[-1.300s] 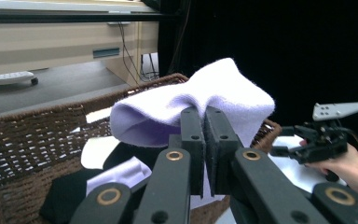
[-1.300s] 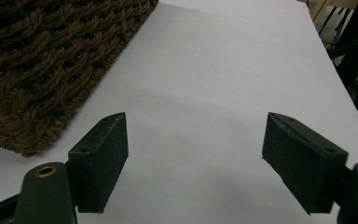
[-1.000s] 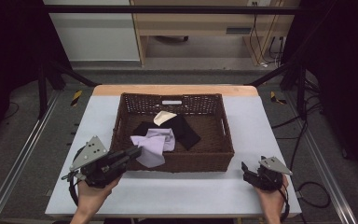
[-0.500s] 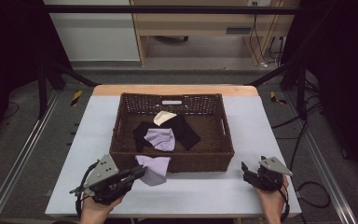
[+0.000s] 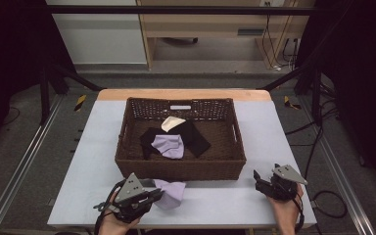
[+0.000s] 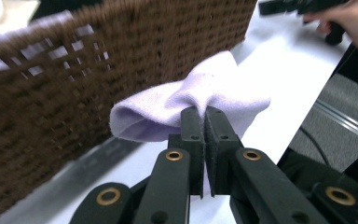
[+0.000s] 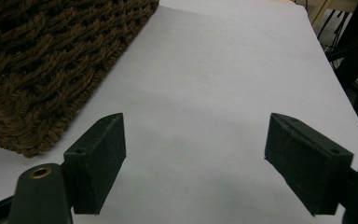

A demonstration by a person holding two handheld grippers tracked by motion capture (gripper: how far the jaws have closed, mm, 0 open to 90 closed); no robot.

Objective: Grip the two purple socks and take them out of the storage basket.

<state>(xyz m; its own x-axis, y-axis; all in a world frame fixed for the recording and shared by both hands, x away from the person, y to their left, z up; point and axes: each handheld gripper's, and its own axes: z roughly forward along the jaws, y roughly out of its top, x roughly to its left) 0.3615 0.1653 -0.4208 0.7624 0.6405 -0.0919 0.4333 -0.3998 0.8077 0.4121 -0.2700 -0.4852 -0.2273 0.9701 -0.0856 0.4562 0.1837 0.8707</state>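
Because the left gripper (image 5: pixel 152 196) has its jaws clamped on a fold of the lavender cloth (image 5: pixel 172 192), the cloth hangs low over the desk (image 5: pixel 215 203) just in front of the wicker basket (image 5: pixel 181 169), likely to be laid flat. The right gripper (image 5: pixel 260 180) rests near the desk's front edge, jaws spread and empty, with bare room between both hands.

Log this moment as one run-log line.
left gripper: shut on lilac cloth, at table in front of basket | right gripper: open, nothing held | in basket: lilac, black, cream cloths
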